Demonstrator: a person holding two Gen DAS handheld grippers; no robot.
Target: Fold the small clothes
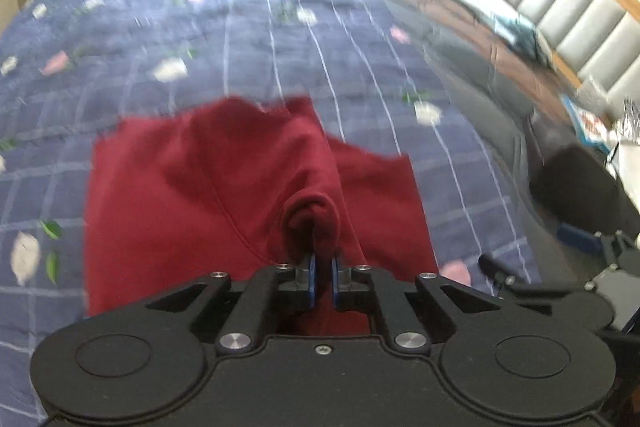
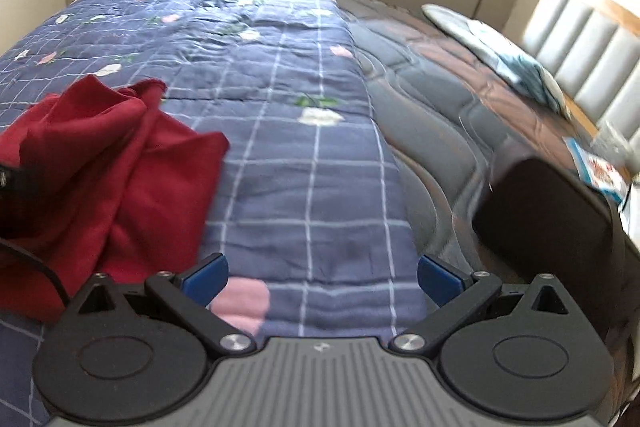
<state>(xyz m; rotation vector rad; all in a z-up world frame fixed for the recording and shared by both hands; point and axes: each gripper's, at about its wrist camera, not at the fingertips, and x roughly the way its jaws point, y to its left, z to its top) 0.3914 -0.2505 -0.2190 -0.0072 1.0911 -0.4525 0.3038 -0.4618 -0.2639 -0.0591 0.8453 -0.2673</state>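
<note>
daylight is filling a bedroom where a blue checked quilt is covering the bed and a padded headboard is standing off to the right. a dark red garment is lying crumpled on the quilt, partly lifted. the left gripper is pinching a bunched fold of it, its fingers nearly together with cloth rising between them. the right gripper is hanging over bare quilt with its fingers spread wide and holding nothing. from the right gripper the garment is lying to the left and slightly ahead, so the left hand is clearly the nearer one. the garment's long axis seems to be running away from the cameras toward the far end of the bed, though the rumpling is making that hard to judge. the next move is probably asking the right gripper to cross leftward to a free edge.
</note>
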